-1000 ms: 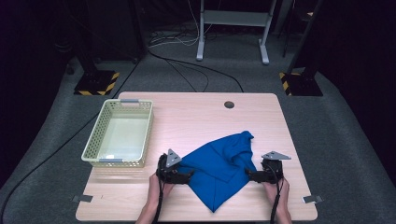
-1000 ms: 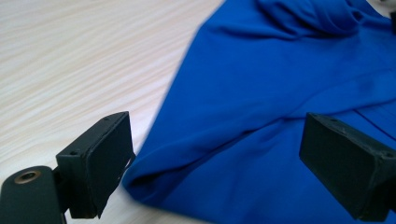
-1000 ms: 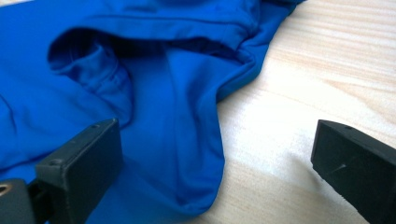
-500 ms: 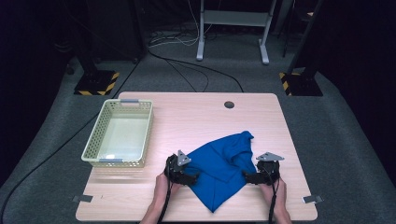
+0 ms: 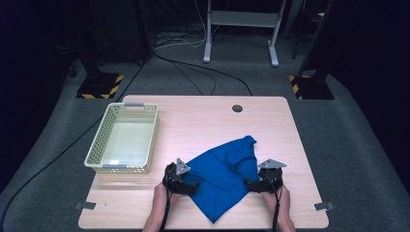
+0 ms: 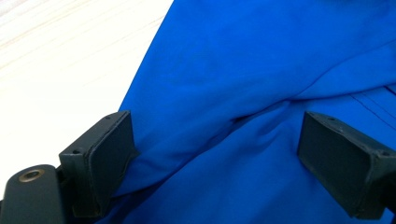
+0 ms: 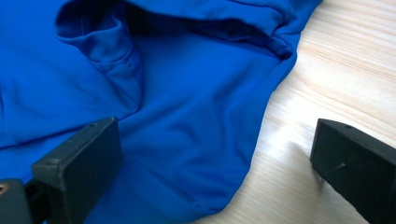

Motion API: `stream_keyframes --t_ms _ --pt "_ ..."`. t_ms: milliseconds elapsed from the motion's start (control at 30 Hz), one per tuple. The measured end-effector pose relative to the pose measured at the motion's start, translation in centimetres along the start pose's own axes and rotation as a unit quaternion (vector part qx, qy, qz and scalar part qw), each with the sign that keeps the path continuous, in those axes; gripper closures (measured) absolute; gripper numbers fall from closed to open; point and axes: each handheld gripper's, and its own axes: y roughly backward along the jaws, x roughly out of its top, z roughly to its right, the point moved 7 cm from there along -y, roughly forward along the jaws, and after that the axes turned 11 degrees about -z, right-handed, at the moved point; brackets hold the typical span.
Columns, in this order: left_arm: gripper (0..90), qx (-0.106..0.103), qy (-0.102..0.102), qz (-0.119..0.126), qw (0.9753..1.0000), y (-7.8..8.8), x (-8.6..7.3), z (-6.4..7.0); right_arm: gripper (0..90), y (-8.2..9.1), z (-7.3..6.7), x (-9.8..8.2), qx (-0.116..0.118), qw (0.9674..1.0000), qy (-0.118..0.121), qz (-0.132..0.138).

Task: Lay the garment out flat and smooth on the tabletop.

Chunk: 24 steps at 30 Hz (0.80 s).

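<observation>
In the high view, both grippers have come closer to the blue cloth (image 5: pixel 222 181) than one second ago: the left gripper (image 5: pixel 189 185) now touches its left edge and the right gripper (image 5: pixel 252 186) its right edge. The cloth lies crumpled on the near part of the wooden table (image 5: pixel 193 121), beside a pale perforated plastic basket (image 5: pixel 96 155).

In the left gripper view, the jaws stand wide over smooth, softly folded fabric.

In the right gripper view, the jaws are also wide, one over the cloth's hem, one over bare wood grain.
</observation>
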Motion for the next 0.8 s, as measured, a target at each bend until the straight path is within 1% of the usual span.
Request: stream_keyframes --t_ms 200,333,400,467,533,600,667,733,800 --pt "11.0 0.003 0.002 -0.001 1.0000 0.7 -0.9 -0.6 1.4 -0.2 -1.1 0.3 0.005 1.0000 0.008 0.000" --pt "11.0 0.006 0.009 0.001 0.9999 1.0 -1.4 -0.7 1.3 -0.3 -1.7 0.4 0.009 0.9999 0.012 -0.001" --pt "11.0 0.013 0.012 0.001 0.9998 1.2 -1.7 -0.7 1.4 -0.4 -2.0 0.5 0.011 0.9998 0.015 -0.001" --pt "10.9 0.025 0.012 0.004 0.9996 1.3 -1.7 -0.7 1.4 -0.4 -2.1 0.5 0.013 0.9998 0.017 -0.001" --pt "10.5 0.044 0.005 0.007 0.9990 1.4 -1.7 -0.5 1.4 -0.4 -2.1 0.5 0.014 0.9997 0.018 0.000" --pt "10.3 0.049 0.003 0.010 0.9987 1.5 -1.7 -0.4 1.5 -0.4 -2.1 0.5 0.015 0.9997 0.018 -0.001" --pt "10.4 0.043 0.009 0.007 0.9990 1.5 -1.7 -0.4 1.6 -0.4 -2.1 0.5 0.015 0.9997 0.018 -0.001" --pt "10.2 0.025 0.009 0.008 0.9996 1.7 -1.6 -0.1 1.6 -0.4 -2.1 0.5 0.017 0.9997 0.018 -0.001" --pt "10.3 0.016 0.008 0.012 0.9998 2.1 -1.3 0.1 1.6 -0.4 -2.1 0.5 0.017 0.9997 0.019 -0.001"
